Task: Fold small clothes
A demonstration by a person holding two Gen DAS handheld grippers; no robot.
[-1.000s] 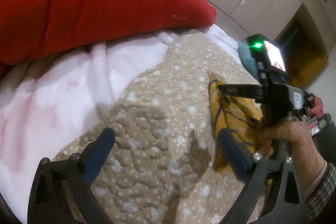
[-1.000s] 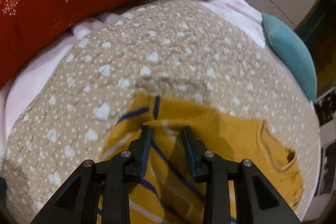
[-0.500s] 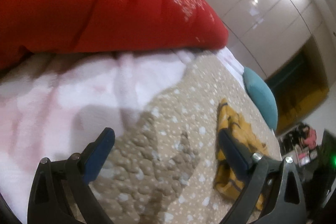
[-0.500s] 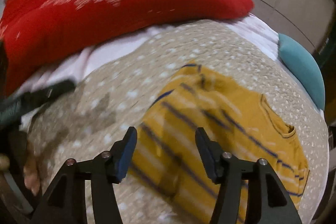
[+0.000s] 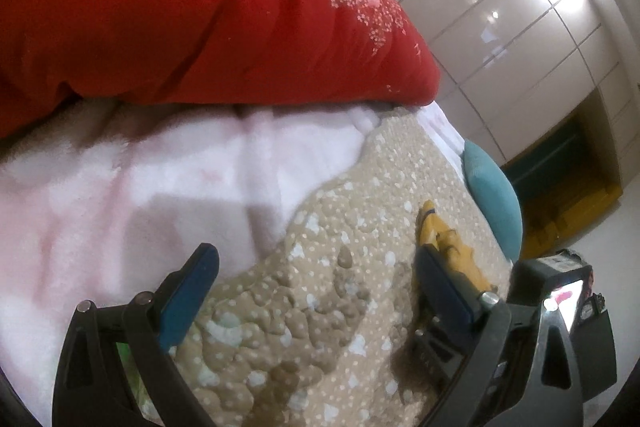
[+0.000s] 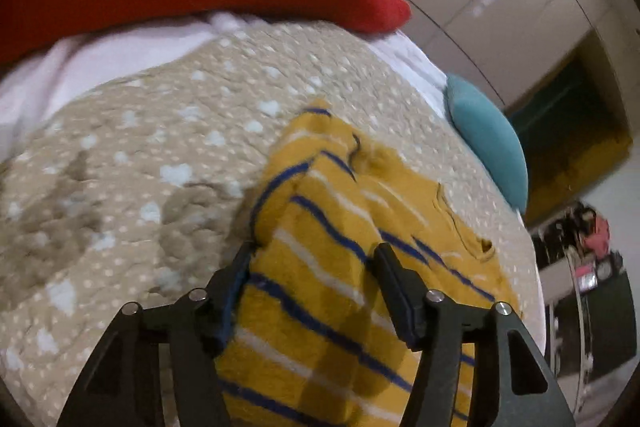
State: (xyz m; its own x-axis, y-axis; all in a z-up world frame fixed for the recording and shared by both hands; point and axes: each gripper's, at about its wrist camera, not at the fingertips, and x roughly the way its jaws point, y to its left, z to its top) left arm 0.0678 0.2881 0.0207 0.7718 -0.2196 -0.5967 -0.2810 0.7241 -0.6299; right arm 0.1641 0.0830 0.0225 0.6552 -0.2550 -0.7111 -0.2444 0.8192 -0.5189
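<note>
A small mustard-yellow shirt with blue and white stripes (image 6: 352, 227) lies partly folded on the beige dotted quilt (image 6: 160, 131). My right gripper (image 6: 316, 267) is open and hovers just over the shirt's near part, its fingers apart with nothing between them. In the left wrist view only a strip of the shirt (image 5: 444, 247) shows, past the right finger. My left gripper (image 5: 316, 279) is wide open and empty over the quilt (image 5: 320, 307), to the left of the shirt. The right gripper's body (image 5: 552, 291) shows at the lower right there.
A big red duvet (image 5: 200, 11) lies on a white-pink blanket (image 5: 140, 179) at the back. A teal cushion (image 6: 488, 139) sits at the bed's far right edge. Glossy wardrobe doors (image 5: 520, 7) stand beyond.
My right gripper let go of the shirt fold, opened and pulled back. My left gripper swung up and left, toward the red duvet.
</note>
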